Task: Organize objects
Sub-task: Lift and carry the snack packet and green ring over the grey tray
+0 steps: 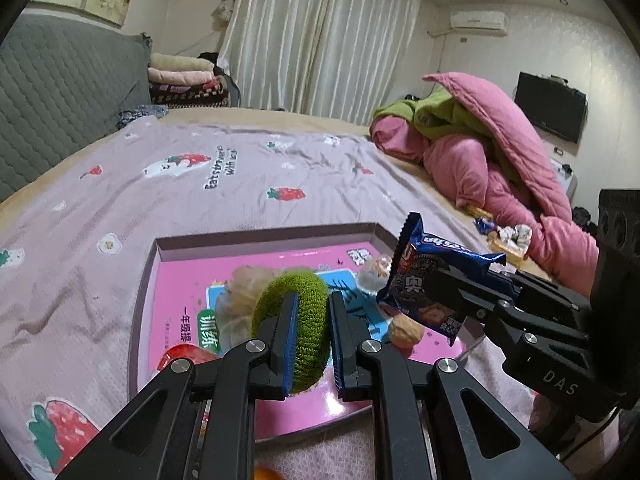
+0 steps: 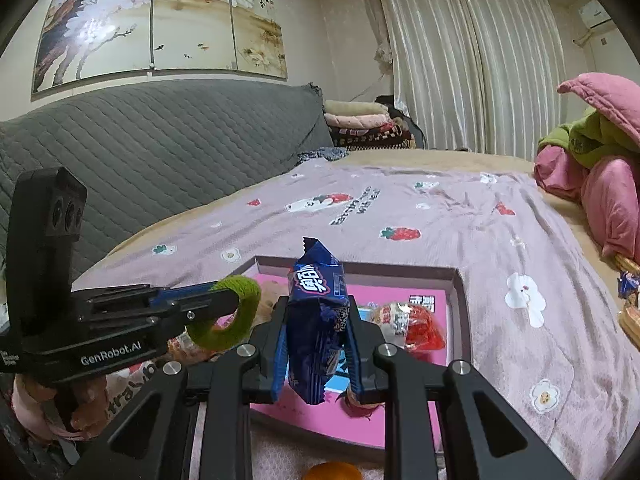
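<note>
left tool clamps a green hair tie, its body marked "genrobot.ai"; right tool grips a blue cookie packet above the pink tray; bedsheet print unreadable.

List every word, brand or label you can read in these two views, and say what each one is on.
"GenRobot.AI": side of the left tongs.
"DAS": body of the right tongs.
"Eat" and "with": bedsheet; the remaining print is too distorted to read.
"训练" and "一年级": pink box.
"奥": blue snack packet; its white lettering is upside down, unreadable.
Calligraphy on the wall painting: too small.
</note>
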